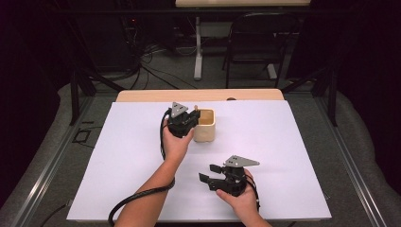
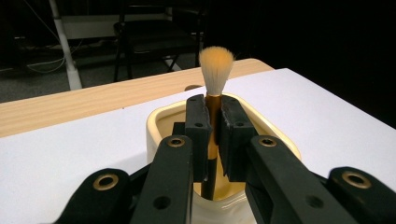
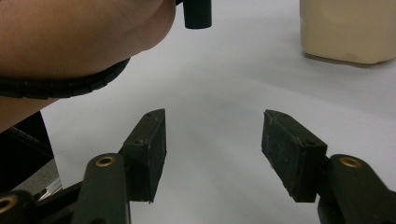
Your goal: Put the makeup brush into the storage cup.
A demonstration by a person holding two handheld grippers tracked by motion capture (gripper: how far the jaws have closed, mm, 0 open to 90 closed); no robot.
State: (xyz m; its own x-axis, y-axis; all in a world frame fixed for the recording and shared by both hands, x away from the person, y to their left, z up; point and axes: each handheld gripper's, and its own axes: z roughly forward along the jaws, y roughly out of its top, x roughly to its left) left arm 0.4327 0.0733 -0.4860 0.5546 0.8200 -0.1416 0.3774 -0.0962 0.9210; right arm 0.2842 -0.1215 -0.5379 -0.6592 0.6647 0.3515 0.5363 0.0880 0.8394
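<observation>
Likely light and easy to carry, this makeup brush (image 2: 215,98): slim stiff handle, gold ferrule, soft pale bristle tuft on top that would splay or soil if squeezed, so best gripped on the ferrule or upper handle, clear of the bristles. Smooth and round in section, hence apt to pivot or slip between flat pads unless held square. Stands upright, bristles up, lower end down inside the cream square cup (image 1: 205,125) near the middle of the white sheet (image 1: 118,156), slightly toward the far edge, with the wooden table (image 1: 142,96) showing beyond. Clamped by the left gripper (image 2: 215,123), jaws drawn nearly together with only the thin ferrule between the pads, just below the tuft. Seen from the high view, left gripper (image 1: 183,120) poised at the cup's left side, reaching in over the rim, grey plate on top, left hand (image 1: 176,142) wrapped around its body from the near side, forearm running back toward the near edge with the cable looping alongside. Right gripper (image 1: 213,174) resting low over the sheet, near and to the right of the cup, well apart from it, pointing left, cradled in the right hand (image 1: 241,194). Its jaws spread wide with nothing between them, bare white sheet ahead in the right gripper view (image 3: 212,140). Cup itself probably rigid and steady, though perhaps light enough to tip if the brush drags against its wall.
</observation>
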